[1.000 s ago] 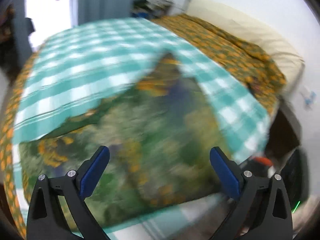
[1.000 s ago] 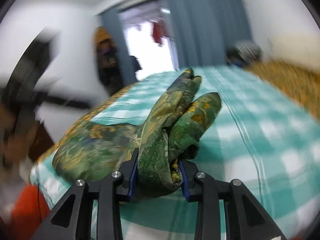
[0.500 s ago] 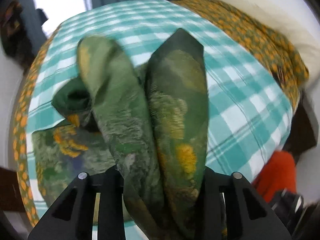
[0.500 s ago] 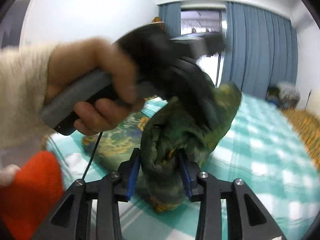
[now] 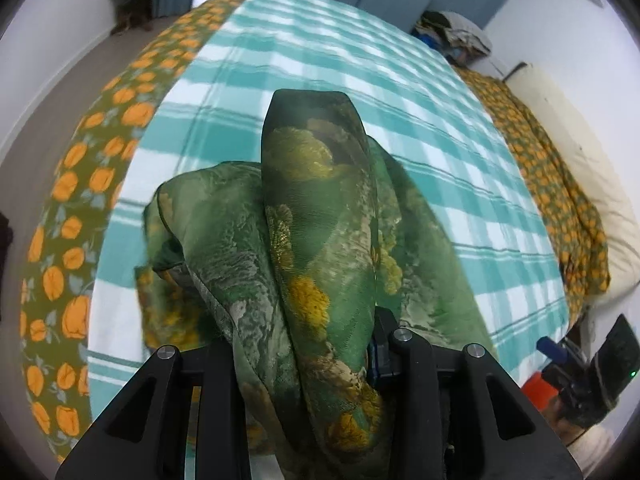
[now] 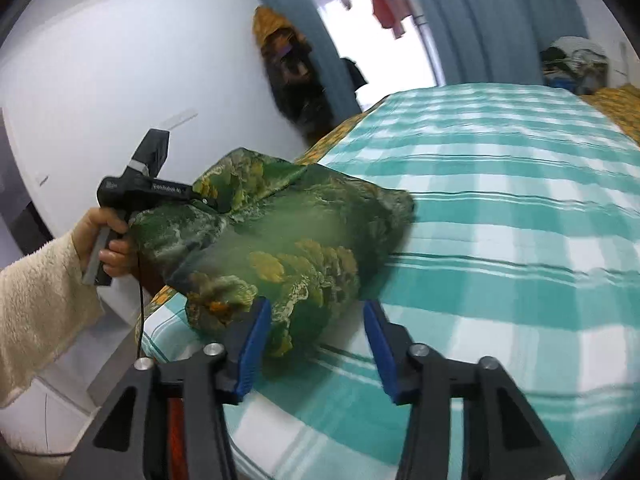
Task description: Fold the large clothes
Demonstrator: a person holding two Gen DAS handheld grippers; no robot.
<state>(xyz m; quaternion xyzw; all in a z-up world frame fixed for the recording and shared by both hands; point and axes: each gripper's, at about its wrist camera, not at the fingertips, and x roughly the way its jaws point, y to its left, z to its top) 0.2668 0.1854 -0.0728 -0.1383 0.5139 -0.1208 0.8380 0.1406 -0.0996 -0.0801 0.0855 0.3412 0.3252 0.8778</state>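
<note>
Between the left claw [image 5: 304,356] pads, clenched tight, a green sheer floral garment [image 5: 320,216] bunches above the teal-checked bed [image 5: 460,128], with open cover beyond. From the right view, the right claw [image 6: 316,344], just closing, stands released; the garment [image 6: 288,240] lies near the bed's [image 6: 520,240] left edge.

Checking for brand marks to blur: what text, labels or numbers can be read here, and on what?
White lettering on the body of the left gripper, whose jaws have just closed on the green cloth: too blurred to read.
No other text, number or sign shows in either view.
</note>
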